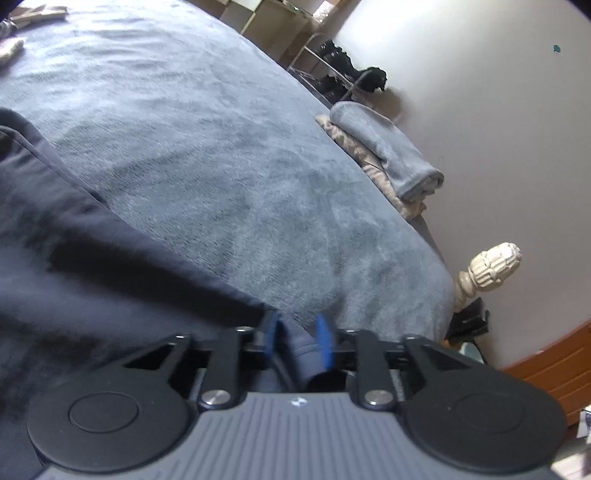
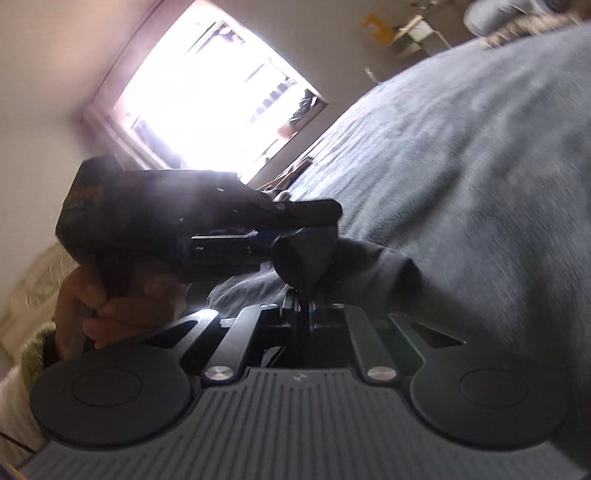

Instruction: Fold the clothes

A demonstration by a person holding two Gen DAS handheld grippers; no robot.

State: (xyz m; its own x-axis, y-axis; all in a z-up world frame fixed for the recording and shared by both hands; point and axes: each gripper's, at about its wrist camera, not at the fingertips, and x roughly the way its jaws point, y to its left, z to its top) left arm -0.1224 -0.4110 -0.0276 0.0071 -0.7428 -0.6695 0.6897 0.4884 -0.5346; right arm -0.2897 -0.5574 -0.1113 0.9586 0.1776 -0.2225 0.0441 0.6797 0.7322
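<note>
A dark navy garment (image 1: 74, 240) lies spread over the left of the grey bedspread (image 1: 221, 147). In the left wrist view my left gripper (image 1: 298, 332) is at the garment's edge. Its blue pads (image 1: 325, 343) stand apart, and a loose fold of cloth lies between them. In the right wrist view my right gripper (image 2: 301, 301) is shut on a bunched corner of the dark garment (image 2: 310, 254), lifted a little off the bedspread (image 2: 480, 147). The left gripper (image 2: 262, 236), held by a hand (image 2: 110, 306), meets the same bunch from the left.
A folded grey towel (image 1: 388, 147) rests on a beige pillow at the bed's far edge by the wall. A carved bedpost knob (image 1: 495, 266) and a shoe rack (image 1: 332, 74) stand beyond the bed. Folded items (image 1: 37, 14) lie at the far left. A bright window (image 2: 214, 99) is behind.
</note>
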